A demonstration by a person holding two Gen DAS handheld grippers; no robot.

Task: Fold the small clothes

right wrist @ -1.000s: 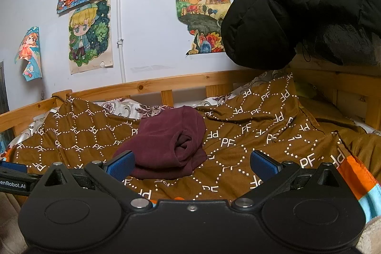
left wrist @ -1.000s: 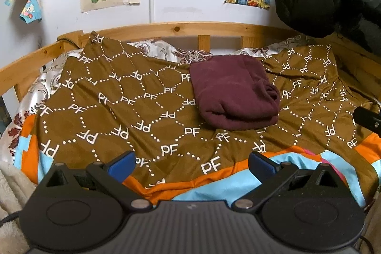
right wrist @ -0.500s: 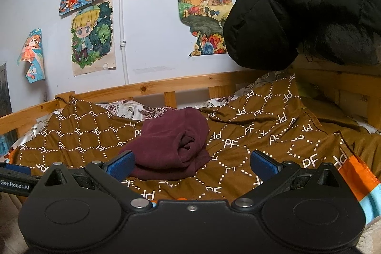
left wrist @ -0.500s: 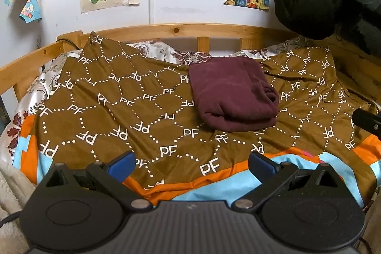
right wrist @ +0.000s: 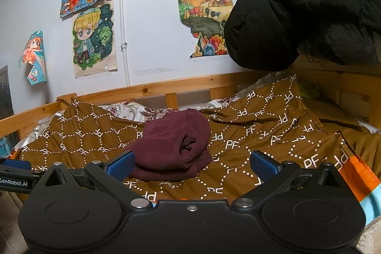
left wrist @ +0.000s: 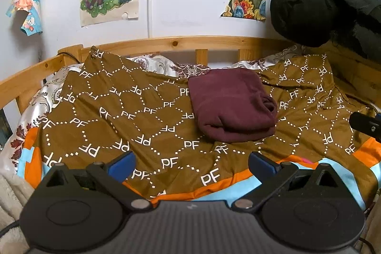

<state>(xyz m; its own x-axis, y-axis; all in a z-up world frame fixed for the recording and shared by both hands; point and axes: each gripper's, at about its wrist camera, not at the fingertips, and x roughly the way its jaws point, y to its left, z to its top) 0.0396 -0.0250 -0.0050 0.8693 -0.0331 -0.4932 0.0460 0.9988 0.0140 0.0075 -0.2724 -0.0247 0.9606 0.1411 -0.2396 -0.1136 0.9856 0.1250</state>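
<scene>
Folded maroon garment [left wrist: 232, 105] lies on the brown PF-print blanket [left wrist: 119, 111] toward 1 o'clock, long axis 11-to-5, rolled end facing 3 o'clock, left gripper [left wrist: 191, 162] and right gripper [right wrist: 191, 162] both spread wide, holding nothing.

Folded garment [left wrist: 232, 106] lies on the blanket [left wrist: 123, 116], before the headboard [left wrist: 181, 43].

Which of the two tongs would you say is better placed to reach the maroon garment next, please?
Probably the right tongs: open, with the maroon garment close ahead. From the left tongs, also open, it lies farther off to the right.
</scene>
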